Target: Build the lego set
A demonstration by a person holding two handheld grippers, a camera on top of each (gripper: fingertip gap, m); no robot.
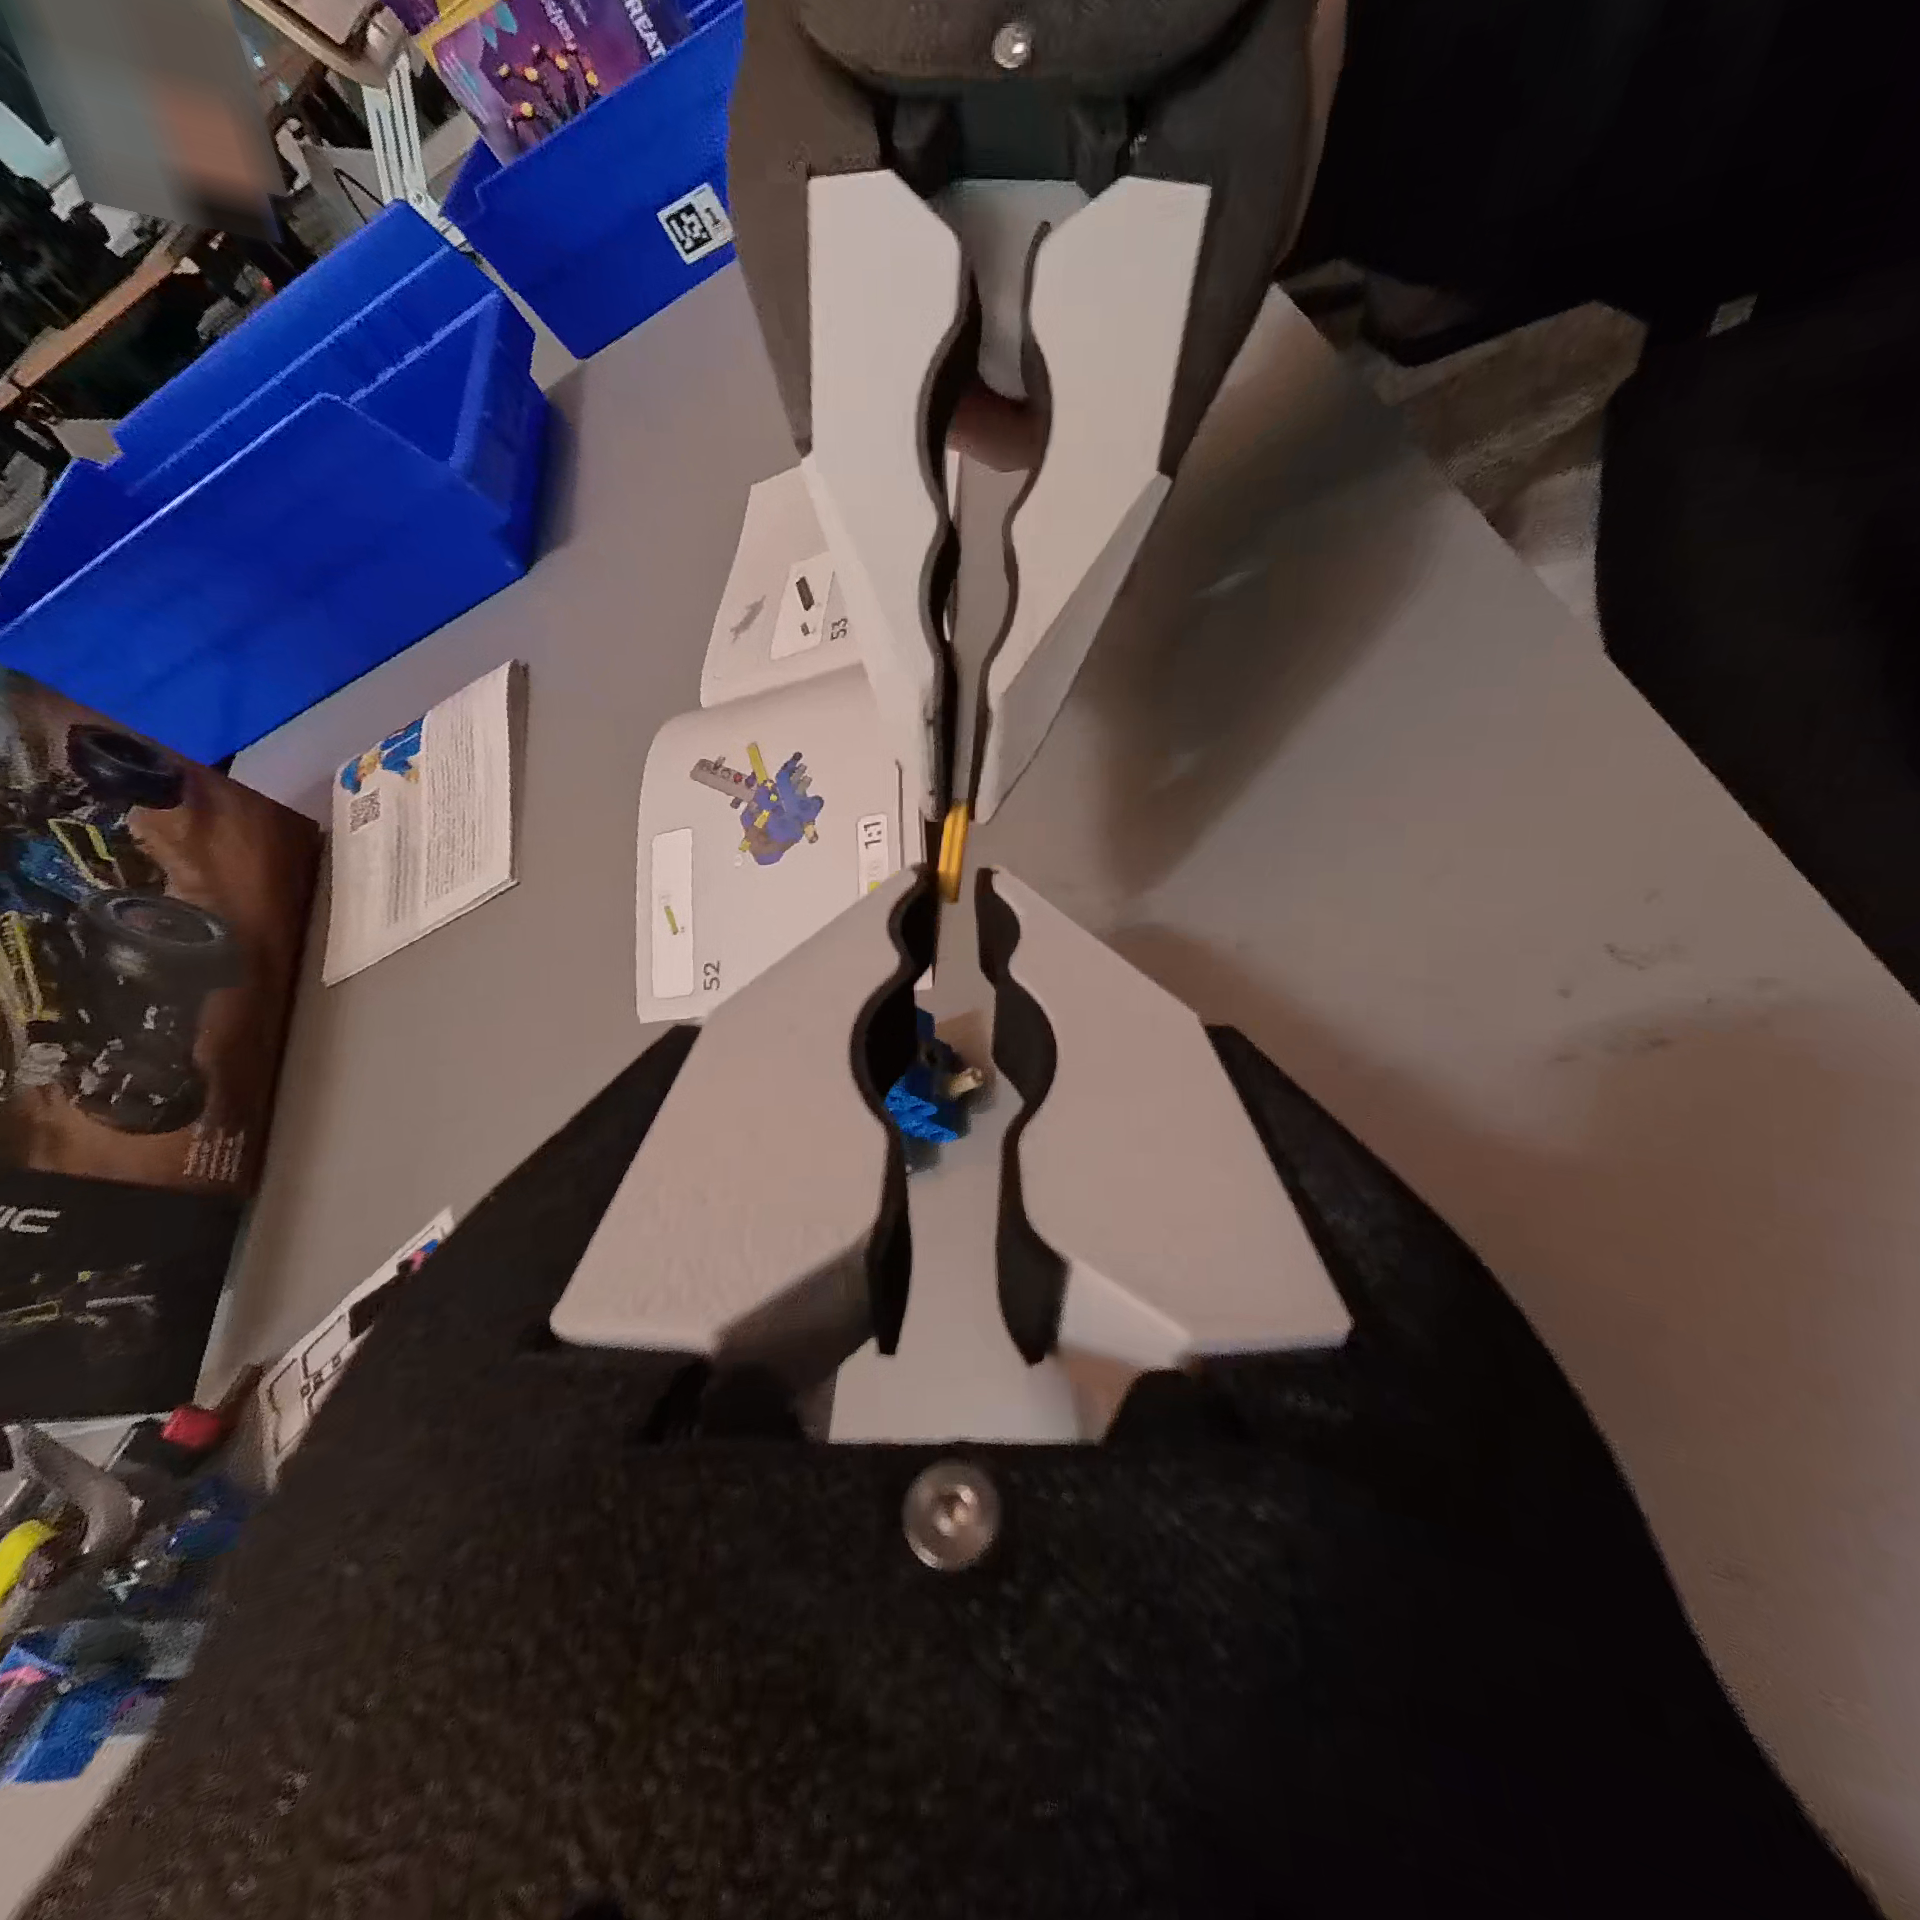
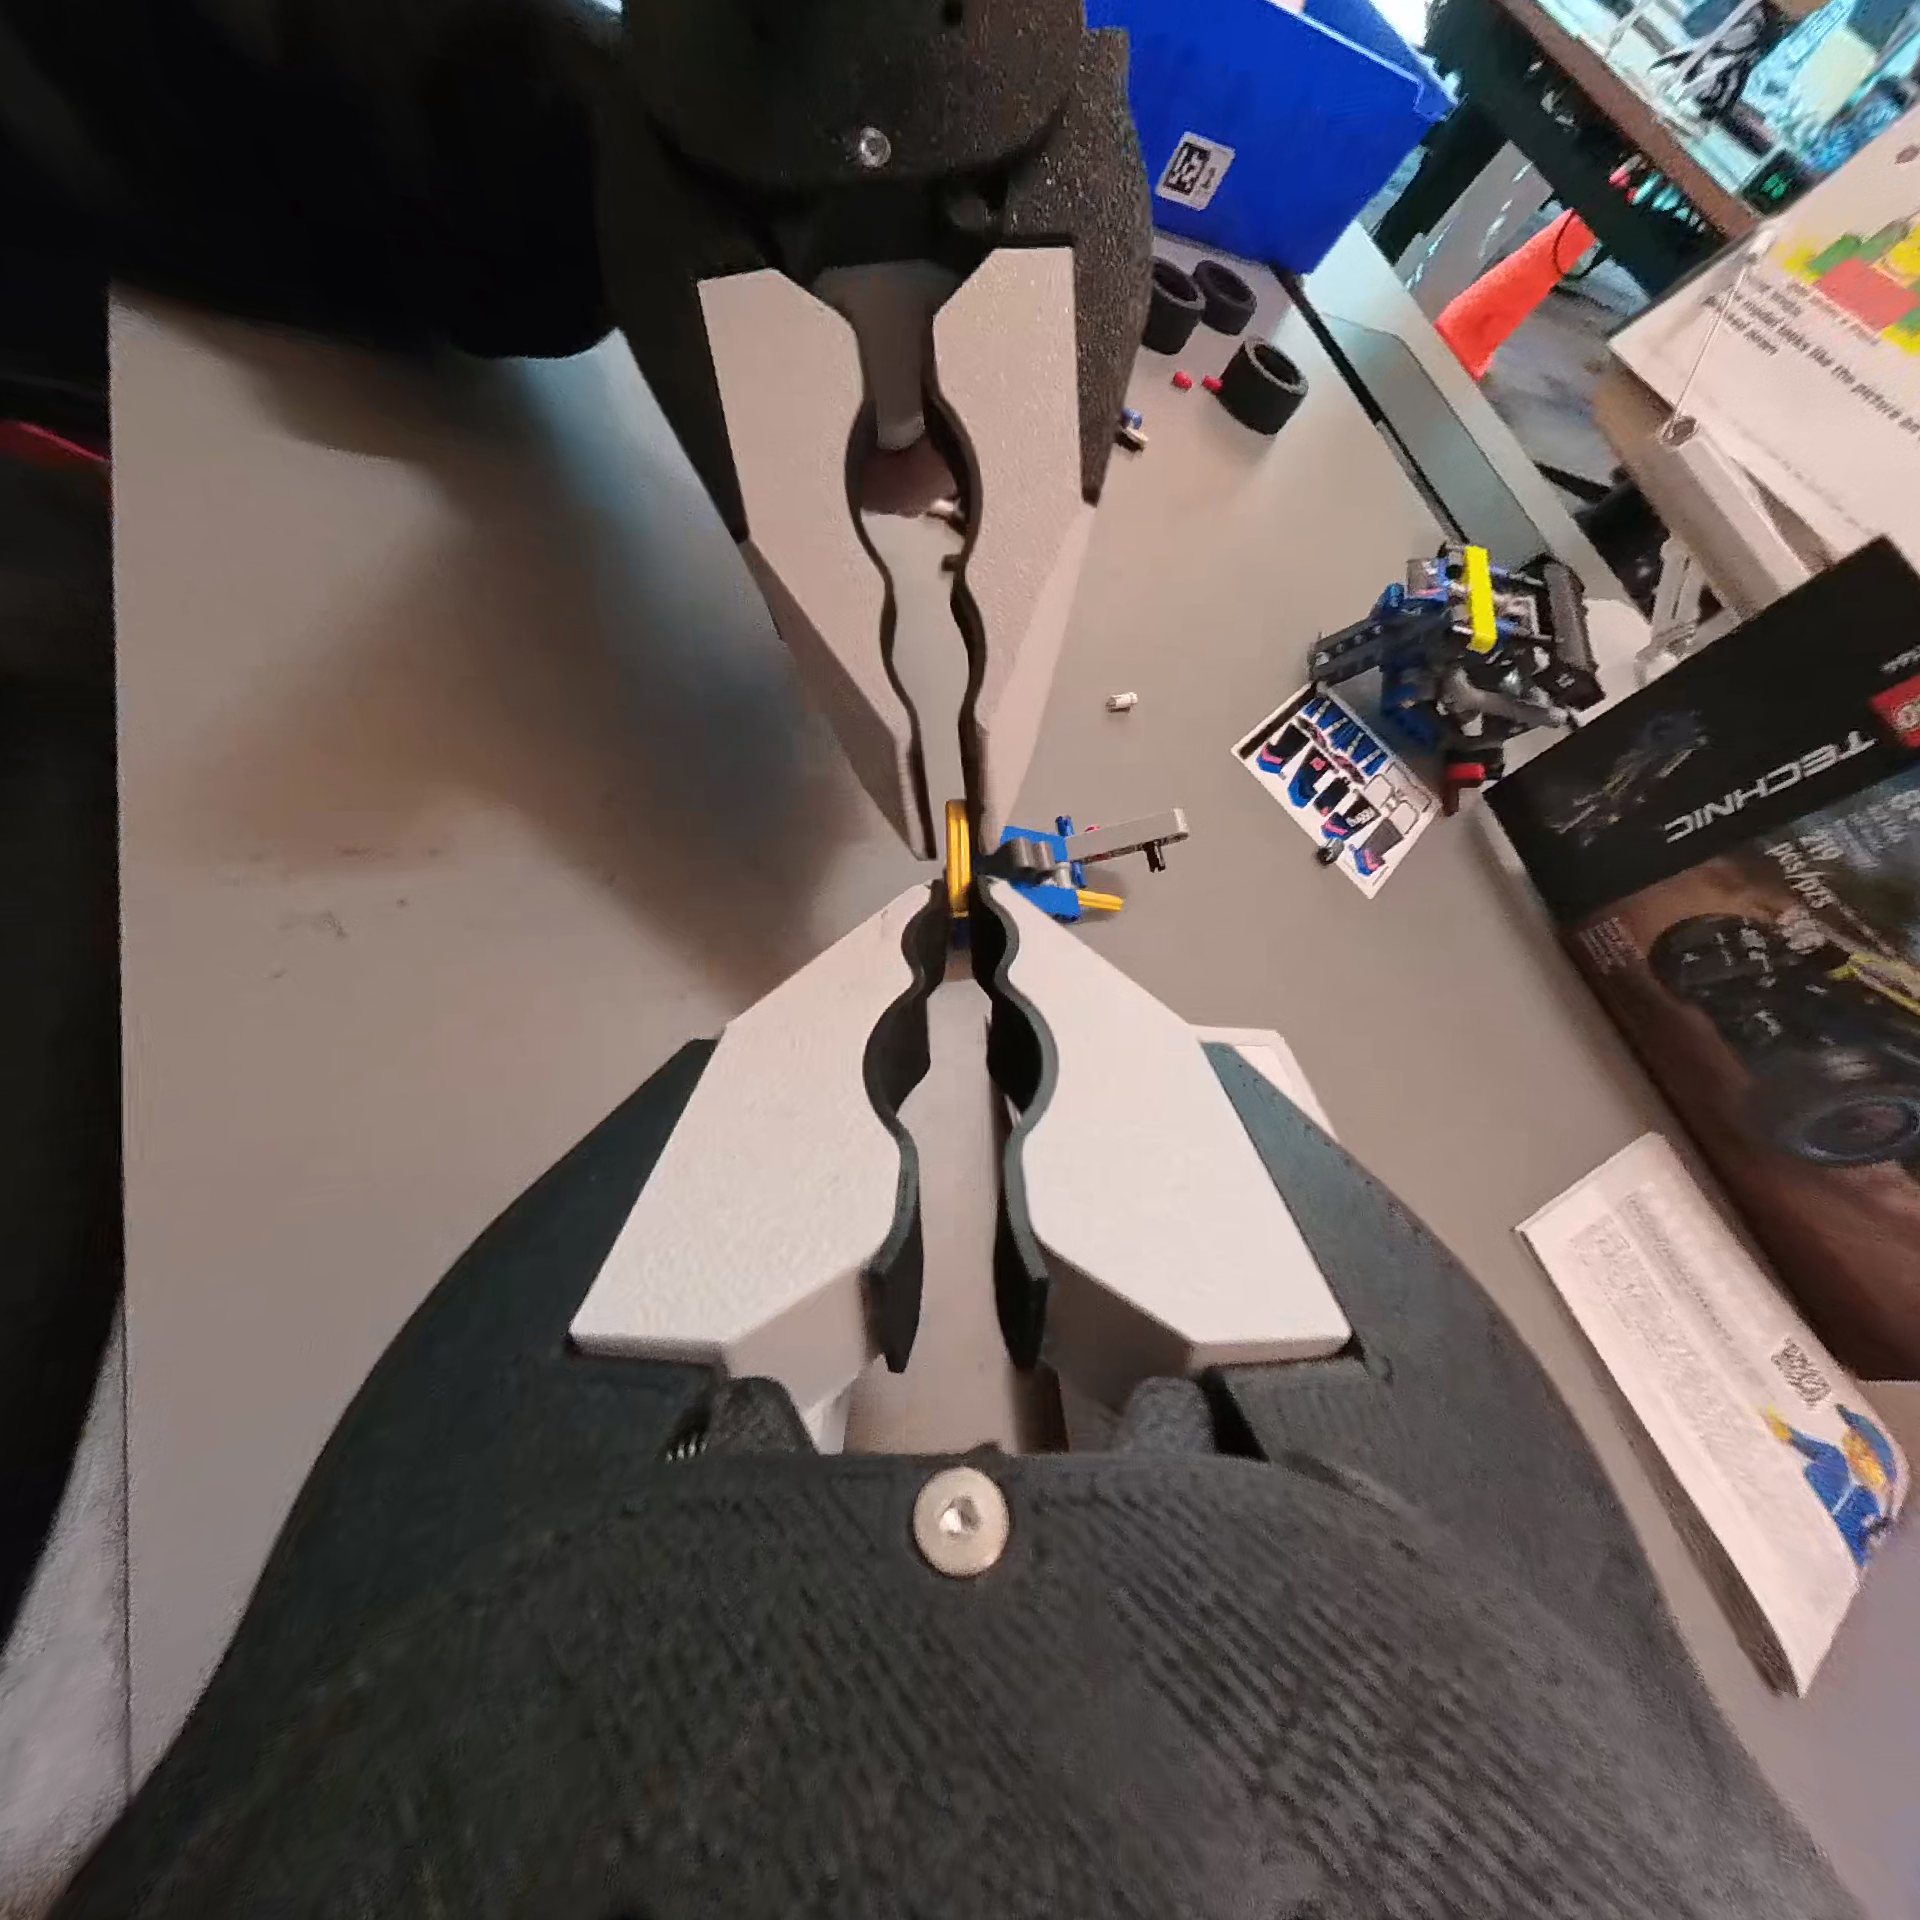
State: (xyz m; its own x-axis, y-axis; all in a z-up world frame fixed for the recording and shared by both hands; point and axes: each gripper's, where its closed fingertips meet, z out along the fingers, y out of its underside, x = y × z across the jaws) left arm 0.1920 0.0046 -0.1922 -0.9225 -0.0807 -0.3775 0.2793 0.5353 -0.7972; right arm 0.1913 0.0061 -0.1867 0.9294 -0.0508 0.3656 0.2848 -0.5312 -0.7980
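Observation:
My two grippers meet tip to tip above the grey table [image 2: 416, 727]. A short yellow piece [image 1: 954, 847] bridges their tips; it also shows in the right wrist view [image 2: 957, 857]. My left gripper [image 1: 954, 894] reaches in from the bottom of its own view, jaws nearly together on the piece's near end. My right gripper [image 2: 958, 912] is likewise pinched on it. Each shows shut in the other's view: the right [image 1: 951, 805], the left [image 2: 951, 826]. A small blue assembly [image 2: 1049, 868] with a grey beam sits just beyond the tips, seen through the left jaws [image 1: 923, 1107].
An open instruction booklet [image 1: 769, 831] lies past the tips. Blue bins [image 1: 291, 520], the set's box [image 2: 1714, 831], a leaflet [image 2: 1714, 1382], a sticker sheet [image 2: 1340, 790], a larger built model [image 2: 1475, 644] and black tyres [image 2: 1262, 384] surround it. Loose parts [image 1: 83, 1621] lie nearby. Left and right tips are no more than a few centimetres apart. The larger built model [image 2: 1475, 644] is about equally far from each gripper, around 25 cm. It is also in sight in the left wrist view [image 1: 47, 1543].

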